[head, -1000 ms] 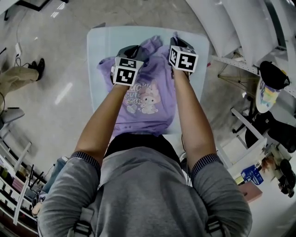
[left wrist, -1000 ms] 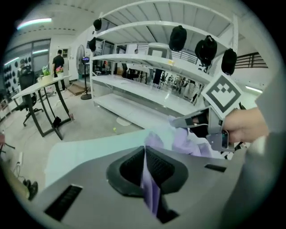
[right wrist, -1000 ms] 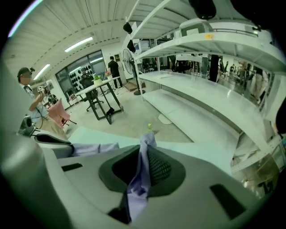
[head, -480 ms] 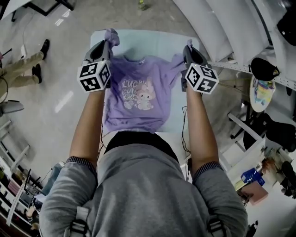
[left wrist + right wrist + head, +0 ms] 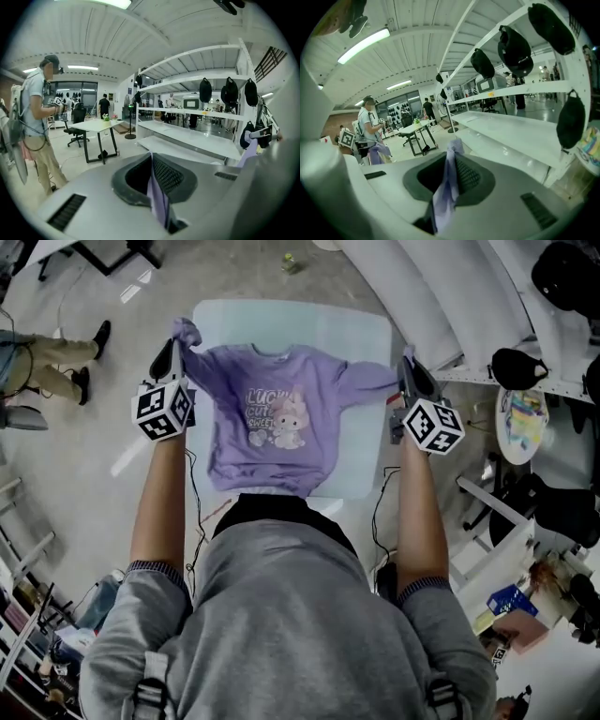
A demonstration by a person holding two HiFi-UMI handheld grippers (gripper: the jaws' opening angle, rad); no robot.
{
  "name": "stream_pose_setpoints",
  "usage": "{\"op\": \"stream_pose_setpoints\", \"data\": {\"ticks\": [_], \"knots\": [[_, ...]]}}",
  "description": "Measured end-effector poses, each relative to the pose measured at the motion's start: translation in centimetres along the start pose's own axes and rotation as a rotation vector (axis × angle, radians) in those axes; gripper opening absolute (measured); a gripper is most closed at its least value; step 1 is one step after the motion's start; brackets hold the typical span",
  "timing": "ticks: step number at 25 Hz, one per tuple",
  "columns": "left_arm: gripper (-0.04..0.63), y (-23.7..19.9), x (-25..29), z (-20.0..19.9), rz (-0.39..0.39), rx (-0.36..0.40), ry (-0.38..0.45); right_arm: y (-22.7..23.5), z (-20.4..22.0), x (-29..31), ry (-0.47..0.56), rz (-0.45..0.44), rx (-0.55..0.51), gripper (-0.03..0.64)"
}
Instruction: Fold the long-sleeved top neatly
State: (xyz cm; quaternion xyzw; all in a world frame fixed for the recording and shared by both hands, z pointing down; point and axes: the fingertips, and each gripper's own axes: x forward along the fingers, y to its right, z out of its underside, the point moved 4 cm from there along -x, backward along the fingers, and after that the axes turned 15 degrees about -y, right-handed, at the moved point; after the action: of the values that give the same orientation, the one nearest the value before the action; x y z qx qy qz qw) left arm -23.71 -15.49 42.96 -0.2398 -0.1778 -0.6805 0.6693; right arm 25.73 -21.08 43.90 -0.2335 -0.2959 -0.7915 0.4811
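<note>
Hand-held gripper left [image 5: 174, 349] | right [image 5: 408, 362] | both pinching top [image 5: 242, 457] sleeves | print [image 5: 274, 419]: head view only

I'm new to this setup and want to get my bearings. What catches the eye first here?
A purple top with a cartoon print is stretched wide above the pale table, in the middle of the head view. Each sleeve end is pinched by a gripper: the left gripper at the table's left edge, the right gripper at its right edge.

grippers [image 5: 173, 357] apart, top [image 5: 272, 427] stretched wide
</note>
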Motion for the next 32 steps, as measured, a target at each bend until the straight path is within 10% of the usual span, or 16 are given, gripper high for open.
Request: {"op": "stream_pose_setpoints", "data": {"ticks": [21, 32], "knots": [[0.025, -0.9, -5.2, 3.0, -0.033, 0.059, 0.083, 0.7, 2.9, -4.2, 0.129, 0.096, -0.086, 0.058], [0.025, -4.0, -4.2, 5.0, 0.000, 0.045, 0.093, -6.7, 4.3, -0.1, 0.101, 0.061, -0.129, 0.060]]}}
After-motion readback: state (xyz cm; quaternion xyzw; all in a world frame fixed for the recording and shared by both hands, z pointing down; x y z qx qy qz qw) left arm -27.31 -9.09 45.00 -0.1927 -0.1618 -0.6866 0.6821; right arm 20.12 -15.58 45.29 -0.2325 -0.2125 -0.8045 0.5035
